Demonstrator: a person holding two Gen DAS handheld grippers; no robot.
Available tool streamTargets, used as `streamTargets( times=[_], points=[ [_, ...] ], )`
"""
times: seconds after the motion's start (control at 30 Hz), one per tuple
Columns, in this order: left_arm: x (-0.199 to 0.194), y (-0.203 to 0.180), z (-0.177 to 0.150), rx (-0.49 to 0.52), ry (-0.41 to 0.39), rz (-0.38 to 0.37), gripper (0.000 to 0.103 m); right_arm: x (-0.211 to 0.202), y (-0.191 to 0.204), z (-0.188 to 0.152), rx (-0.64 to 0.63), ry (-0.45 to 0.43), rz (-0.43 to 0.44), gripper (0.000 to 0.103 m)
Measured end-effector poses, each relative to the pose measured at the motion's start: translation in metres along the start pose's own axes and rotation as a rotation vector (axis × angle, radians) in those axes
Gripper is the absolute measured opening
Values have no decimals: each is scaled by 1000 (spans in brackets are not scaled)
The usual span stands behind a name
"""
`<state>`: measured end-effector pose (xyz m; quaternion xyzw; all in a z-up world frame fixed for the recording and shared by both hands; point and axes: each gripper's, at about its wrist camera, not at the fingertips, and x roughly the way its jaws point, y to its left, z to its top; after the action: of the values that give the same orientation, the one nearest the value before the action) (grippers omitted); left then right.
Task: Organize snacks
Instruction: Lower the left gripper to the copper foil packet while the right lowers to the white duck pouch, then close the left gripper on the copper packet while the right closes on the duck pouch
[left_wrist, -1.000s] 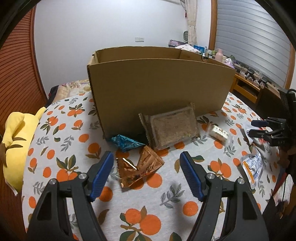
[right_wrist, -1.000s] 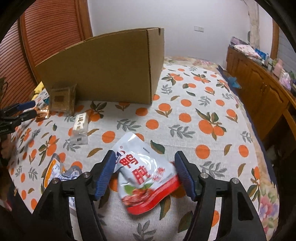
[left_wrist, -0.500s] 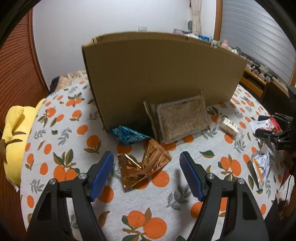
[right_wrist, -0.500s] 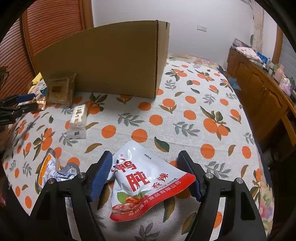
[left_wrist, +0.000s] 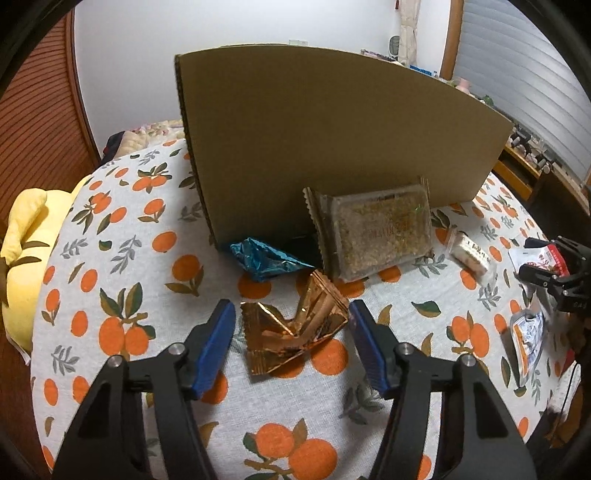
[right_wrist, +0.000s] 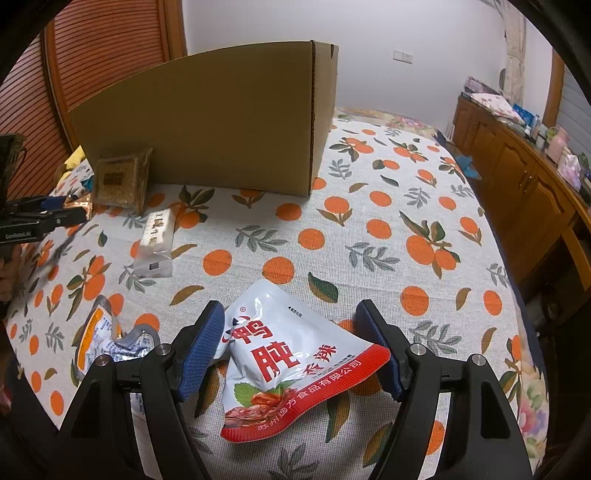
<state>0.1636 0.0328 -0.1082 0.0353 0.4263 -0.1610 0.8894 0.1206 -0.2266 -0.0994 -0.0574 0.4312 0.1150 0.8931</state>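
The left hand-held gripper (left_wrist: 291, 334) is spread around the crumpled copper foil snack wrapper (left_wrist: 293, 334), its jaws having just been closing without yet pressing it, in front of the tall brown cardboard box (left_wrist: 332, 147) standing on the orange-patterned surface (left_wrist: 147, 258). The right hand-held gripper (right_wrist: 290, 341) is held spread about the white and red snack pouch (right_wrist: 291, 365), near the front edge. Each pack is best pinched across its middle, so that the slippery film is not squeezed out.
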Motion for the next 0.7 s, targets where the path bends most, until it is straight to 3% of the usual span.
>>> streamTargets(
  times=[0.13,0.2,0.27,0.7],
  points=[
    [-2,-4,-2,15,-5,8,43,0,0,0,0,0,0,76],
    [-4,-7,-3,34,-7,-3,27,0,-1,0,0,0,0,76],
    [-6,-13,-6,50,-9,-8,20,0,-1,-1,3,-4,2,76],
    [-49,-25,-18,27,-101,-97,19,-4,-2,-1,14,-4,26,75]
  ],
)
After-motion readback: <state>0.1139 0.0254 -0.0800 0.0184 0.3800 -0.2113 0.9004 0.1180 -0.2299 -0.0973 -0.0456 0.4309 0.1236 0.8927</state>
